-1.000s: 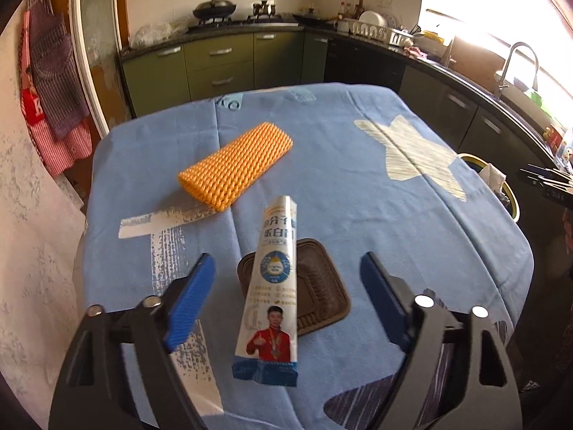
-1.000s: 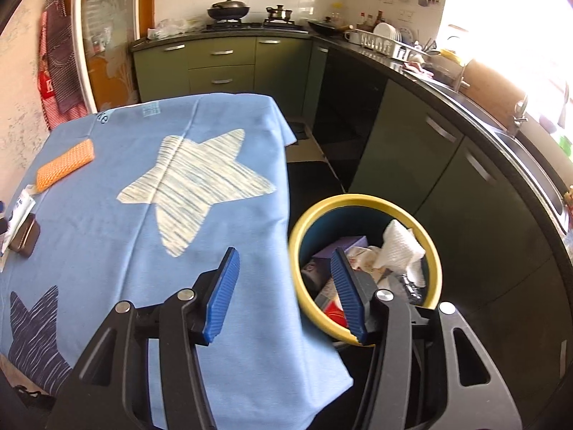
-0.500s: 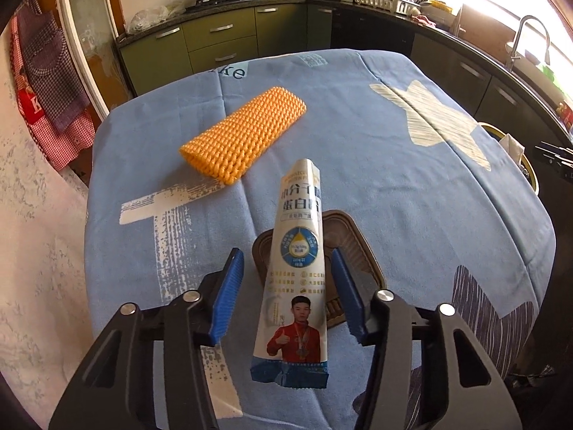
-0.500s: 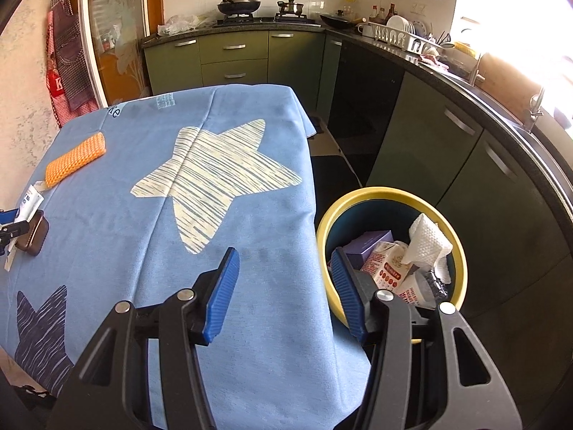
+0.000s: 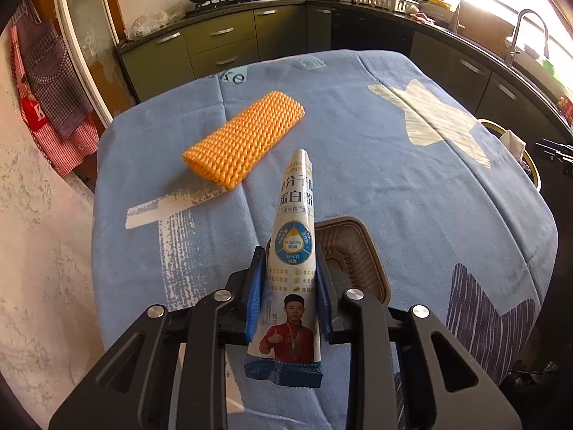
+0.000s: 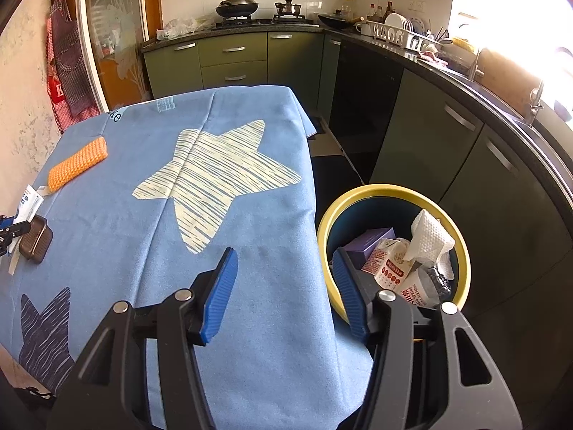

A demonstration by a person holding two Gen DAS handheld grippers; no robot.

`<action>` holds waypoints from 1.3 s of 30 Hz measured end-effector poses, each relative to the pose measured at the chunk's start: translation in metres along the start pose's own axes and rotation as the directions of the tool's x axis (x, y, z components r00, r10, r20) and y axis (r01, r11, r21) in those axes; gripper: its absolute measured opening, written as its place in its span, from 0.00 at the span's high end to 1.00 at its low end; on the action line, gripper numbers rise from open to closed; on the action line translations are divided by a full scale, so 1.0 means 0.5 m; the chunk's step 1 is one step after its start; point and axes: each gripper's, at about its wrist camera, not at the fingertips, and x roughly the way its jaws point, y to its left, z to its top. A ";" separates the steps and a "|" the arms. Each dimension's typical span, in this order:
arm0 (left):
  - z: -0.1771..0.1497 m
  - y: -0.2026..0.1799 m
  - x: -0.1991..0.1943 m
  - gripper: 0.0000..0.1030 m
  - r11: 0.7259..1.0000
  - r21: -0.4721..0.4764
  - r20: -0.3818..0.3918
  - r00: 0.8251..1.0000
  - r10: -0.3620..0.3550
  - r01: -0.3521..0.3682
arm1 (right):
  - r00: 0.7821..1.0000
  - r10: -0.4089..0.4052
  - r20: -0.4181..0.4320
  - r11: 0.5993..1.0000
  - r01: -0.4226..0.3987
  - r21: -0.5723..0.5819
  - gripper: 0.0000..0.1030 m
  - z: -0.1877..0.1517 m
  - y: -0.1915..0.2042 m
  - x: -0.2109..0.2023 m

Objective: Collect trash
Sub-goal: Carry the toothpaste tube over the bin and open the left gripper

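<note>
My left gripper [image 5: 290, 286] is closing on the white sachet [image 5: 292, 268], its pads pressing both sides, over the brown tray [image 5: 352, 254] on the bench [image 5: 412, 197]. An orange sleeve [image 5: 243, 136] lies at eleven o'clock. My right gripper [image 6: 284, 286] hangs open and empty, with the bin [image 6: 451, 236] at two o'clock.

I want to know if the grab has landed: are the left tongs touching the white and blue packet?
Touching. In the left wrist view both blue pads of the closing left tongs lie flush against the packet's sides, no gap.
</note>
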 end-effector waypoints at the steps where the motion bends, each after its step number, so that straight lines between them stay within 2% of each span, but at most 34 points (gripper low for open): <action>1: 0.002 0.000 -0.009 0.75 1.000 0.002 0.009 1.000 0.002 -0.002 | 1.000 0.000 0.003 1.000 0.000 0.003 0.49 0.000 -0.001 -0.001; 9: 0.035 -0.045 -0.080 0.75 0.997 0.071 0.085 0.996 -0.017 0.011 | 1.000 -0.012 0.022 0.999 0.011 0.036 0.49 -0.007 -0.029 -0.018; 17: 0.117 -0.172 -0.114 0.75 0.973 0.205 0.137 0.982 -0.133 0.103 | 0.994 -0.097 0.045 0.987 0.090 0.131 0.48 -0.039 -0.129 -0.071; 22: 0.195 -0.313 -0.096 0.75 0.928 0.322 0.118 0.965 -0.234 0.186 | 0.989 -0.144 0.043 0.967 0.131 0.218 0.47 -0.084 -0.212 -0.100; 28: 0.296 -0.526 -0.064 0.75 0.840 0.448 0.053 0.928 -0.368 0.307 | 0.986 -0.165 0.024 0.939 0.149 0.311 0.47 -0.137 -0.303 -0.107; 32: 0.356 -0.676 -0.024 0.75 0.782 0.502 0.007 0.903 -0.430 0.369 | 0.985 -0.169 0.016 0.923 0.153 0.353 0.47 -0.162 -0.350 -0.109; 35: 0.391 -0.768 0.027 0.75 0.762 0.503 -0.039 0.892 -0.451 0.408 | 0.985 -0.171 0.010 0.913 0.154 0.377 0.47 -0.179 -0.376 -0.109; 37: 0.409 -0.824 0.066 0.75 0.760 0.507 -0.055 0.896 -0.442 0.406 | 0.985 -0.170 0.008 0.909 0.154 0.387 0.47 -0.188 -0.386 -0.110; 39: 0.422 -0.865 0.106 0.75 0.771 0.500 -0.065 0.904 -0.422 0.395 | 0.986 -0.169 0.002 0.905 0.154 0.396 0.47 -0.195 -0.400 -0.109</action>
